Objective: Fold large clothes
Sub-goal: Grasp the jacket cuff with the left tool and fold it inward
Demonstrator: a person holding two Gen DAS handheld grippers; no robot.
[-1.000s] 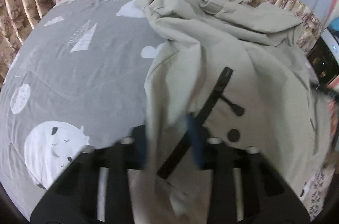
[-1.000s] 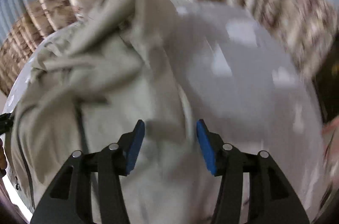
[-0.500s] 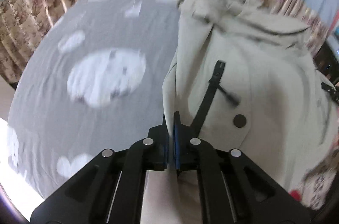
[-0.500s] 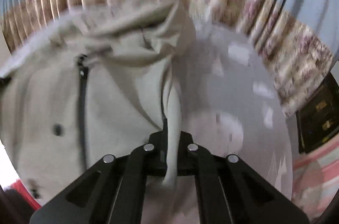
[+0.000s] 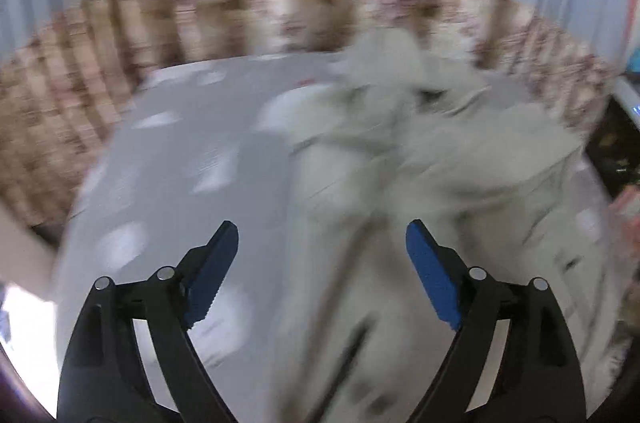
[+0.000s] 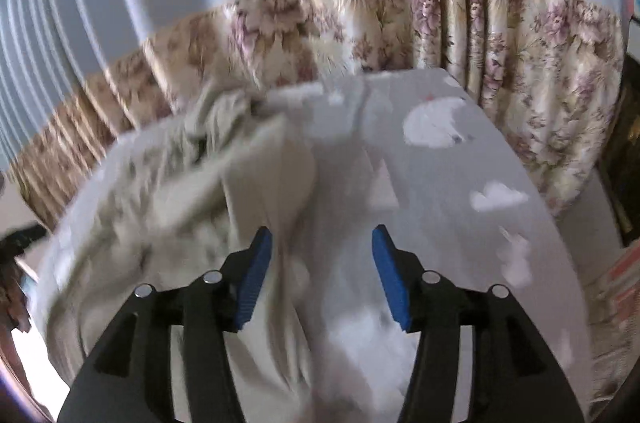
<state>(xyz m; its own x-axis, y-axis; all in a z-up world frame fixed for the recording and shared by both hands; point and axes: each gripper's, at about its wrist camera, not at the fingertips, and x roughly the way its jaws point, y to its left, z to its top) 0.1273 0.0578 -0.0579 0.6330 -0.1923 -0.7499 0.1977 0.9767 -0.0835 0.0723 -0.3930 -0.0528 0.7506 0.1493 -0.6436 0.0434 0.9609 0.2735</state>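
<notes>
- Jacket (image 5: 440, 183), pale and rumpled, lies blurred on the grey bedsheet (image 5: 180, 191); left gripper (image 5: 322, 275) gapes wide, holding nothing.
- Right gripper (image 6: 322, 279), likewise spread, alone shows the floral curtain (image 6: 520, 55) sharply.

No readable text, labels, brands or numbers, both views blurred

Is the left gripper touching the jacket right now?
Apart, as far as shown. In the left wrist view the left gripper is open, its blue pads holding nothing, with the blurred jacket lying on the bedsheet beyond.
</notes>
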